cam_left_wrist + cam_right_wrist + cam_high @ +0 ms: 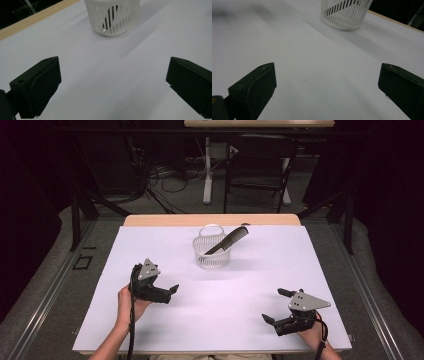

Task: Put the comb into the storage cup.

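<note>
Taking the centre of the white table [215, 320] as the dial hub with twelve o'clock at the far edge, the right gripper [278, 306] sits nearest, at about four o'clock, held in the person's right hand [311, 335] close to the near edge. Its jaws stand wide apart, nothing between them; in the right gripper view they frame bare white surface. The left gripper [173, 289] sits slightly farther in, at about nine o'clock, gripped by the left hand [128, 304]; its jaws are also spread and empty, as the left gripper view confirms. Both grippers are well apart from each other and from the basket. Farther on, at about twelve o'clock, stands the white slatted basket [212, 260], upright. A black comb [227, 241] rests inside it, tilted, its upper end projecting over the rim toward two o'clock. Beyond the basket, a strip of bare wooden tabletop [210, 220] runs along the far edge.
</note>
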Available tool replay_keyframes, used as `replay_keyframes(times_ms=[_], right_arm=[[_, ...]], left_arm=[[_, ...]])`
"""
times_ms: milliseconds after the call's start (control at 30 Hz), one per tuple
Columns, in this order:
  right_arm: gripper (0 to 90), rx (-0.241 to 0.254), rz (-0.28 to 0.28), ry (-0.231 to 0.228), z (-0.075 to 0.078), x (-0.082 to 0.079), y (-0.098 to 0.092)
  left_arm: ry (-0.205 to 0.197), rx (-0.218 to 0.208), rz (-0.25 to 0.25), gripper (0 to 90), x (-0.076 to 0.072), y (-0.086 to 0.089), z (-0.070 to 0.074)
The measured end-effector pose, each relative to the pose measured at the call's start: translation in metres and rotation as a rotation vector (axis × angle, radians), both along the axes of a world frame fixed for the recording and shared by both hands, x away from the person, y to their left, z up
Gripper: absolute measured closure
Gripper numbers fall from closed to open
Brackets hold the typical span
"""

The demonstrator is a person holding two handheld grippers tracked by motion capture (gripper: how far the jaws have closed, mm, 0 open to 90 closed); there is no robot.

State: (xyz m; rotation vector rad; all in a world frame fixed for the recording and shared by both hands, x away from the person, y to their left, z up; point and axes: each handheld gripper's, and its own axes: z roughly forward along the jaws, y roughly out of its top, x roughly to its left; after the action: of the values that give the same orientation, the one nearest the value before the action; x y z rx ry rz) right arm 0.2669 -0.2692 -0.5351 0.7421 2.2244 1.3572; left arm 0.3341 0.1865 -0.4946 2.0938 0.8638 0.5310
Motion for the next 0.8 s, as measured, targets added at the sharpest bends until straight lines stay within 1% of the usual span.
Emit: replay_keyframes(times_ms=[133, 233, 367, 633, 800], right_arm=[[1.4, 0.000, -0.004, 0.003, -0.001, 0.000, -0.001], [1.4, -0.001, -0.002, 0.006, -0.001, 0.000, 0.000], [1.4, -0.001, -0.002, 0.002, 0.000, 0.000, 0.000], [1.4, 0.002, -0.001, 0.002, -0.001, 0.000, 0.000], [1.4, 0.000, -0.003, 0.005, 0.000, 0.000, 0.000]], left_arm=[[-0.008, -0.005, 0.017, 0.1, -0.007, 0.005, -0.003], [-0.003, -0.022, 0.021, 0.1, -0.011, 0.007, -0.005], [-0.010, -0.016, 0.024, 0.1, -0.016, 0.007, -0.008], [0.000, -0.025, 0.044, 0.1, -0.025, 0.012, -0.016], [0.003, -0.023, 0.044, 0.1, -0.032, 0.013, -0.022]])
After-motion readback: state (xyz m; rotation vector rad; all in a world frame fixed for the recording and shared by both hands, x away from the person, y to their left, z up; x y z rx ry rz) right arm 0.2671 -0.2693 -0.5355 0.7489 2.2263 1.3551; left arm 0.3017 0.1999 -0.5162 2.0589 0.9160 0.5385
